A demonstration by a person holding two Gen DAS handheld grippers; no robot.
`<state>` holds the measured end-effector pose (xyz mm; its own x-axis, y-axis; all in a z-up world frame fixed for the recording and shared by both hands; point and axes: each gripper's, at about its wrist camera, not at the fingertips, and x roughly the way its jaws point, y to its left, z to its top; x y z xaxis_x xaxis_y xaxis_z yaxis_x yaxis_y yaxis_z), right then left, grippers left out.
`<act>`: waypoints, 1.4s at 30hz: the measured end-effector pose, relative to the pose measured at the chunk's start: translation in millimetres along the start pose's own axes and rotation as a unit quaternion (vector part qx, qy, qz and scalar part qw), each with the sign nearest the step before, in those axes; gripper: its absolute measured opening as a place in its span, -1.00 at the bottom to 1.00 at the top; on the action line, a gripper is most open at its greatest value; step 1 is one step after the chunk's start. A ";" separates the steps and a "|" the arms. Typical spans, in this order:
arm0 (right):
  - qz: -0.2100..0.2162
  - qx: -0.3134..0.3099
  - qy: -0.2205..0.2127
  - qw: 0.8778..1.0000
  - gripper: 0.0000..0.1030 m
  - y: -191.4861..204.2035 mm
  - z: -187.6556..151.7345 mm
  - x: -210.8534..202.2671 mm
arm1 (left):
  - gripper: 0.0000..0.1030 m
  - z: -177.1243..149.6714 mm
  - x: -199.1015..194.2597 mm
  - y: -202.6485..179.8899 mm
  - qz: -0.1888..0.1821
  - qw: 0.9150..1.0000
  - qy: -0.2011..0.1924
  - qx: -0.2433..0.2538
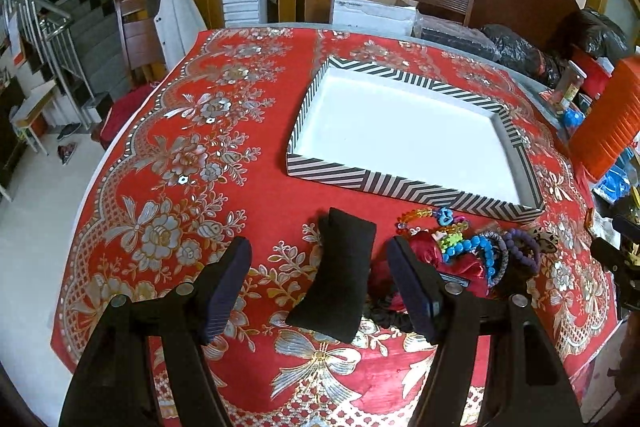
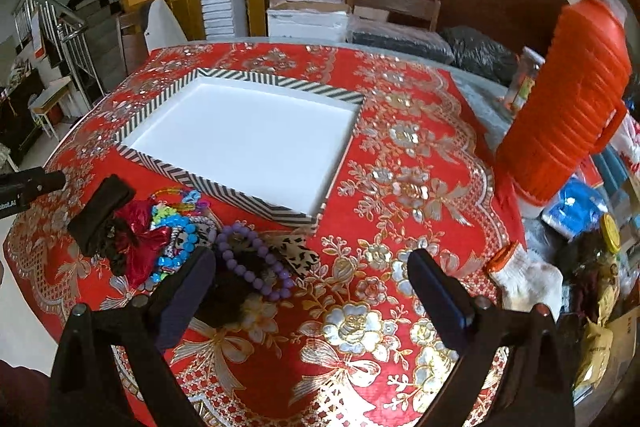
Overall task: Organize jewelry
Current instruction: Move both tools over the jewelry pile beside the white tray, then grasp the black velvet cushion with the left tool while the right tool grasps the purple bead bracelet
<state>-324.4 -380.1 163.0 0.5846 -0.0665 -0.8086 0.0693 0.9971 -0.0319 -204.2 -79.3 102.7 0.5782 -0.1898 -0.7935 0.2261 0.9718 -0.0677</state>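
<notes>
A striped tray (image 1: 362,179) with a white inside sits on the red floral tablecloth; it also shows in the right wrist view (image 2: 224,185). A black jewelry pillow (image 1: 334,275) lies between my left gripper's (image 1: 320,259) open fingers, which do not touch it. A jewelry pile with a blue bead bracelet (image 1: 476,247), a purple bead bracelet (image 2: 256,267) and a red bow (image 2: 140,239) lies just right of the pillow (image 2: 100,215). My right gripper (image 2: 312,267) is open and empty above the cloth, right of the pile.
An orange ribbed thermos (image 2: 560,103) stands at the table's right edge, with bottles, bags and a white glove (image 2: 528,279) around it. Boxes and black bags (image 1: 516,47) line the far edge. Chairs and a staircase stand beyond the table.
</notes>
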 end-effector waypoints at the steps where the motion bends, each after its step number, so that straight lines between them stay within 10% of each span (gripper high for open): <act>1: 0.004 0.001 0.000 1.000 0.82 -0.6 0.2 -0.7 | 0.27 0.2 -0.3 -0.7 0.001 1.000 -0.001 0.001; 42: 0.008 0.015 0.030 0.999 0.59 17.6 -5.5 2.9 | 0.27 -4.9 -4.4 -11.8 0.008 1.000 -0.001 0.003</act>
<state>-326.0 -362.5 156.9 0.5365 -0.0475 -0.8425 0.0847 0.9964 -0.0023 -213.2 -89.2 104.0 0.5838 -0.1751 -0.7928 0.2213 0.9738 -0.0522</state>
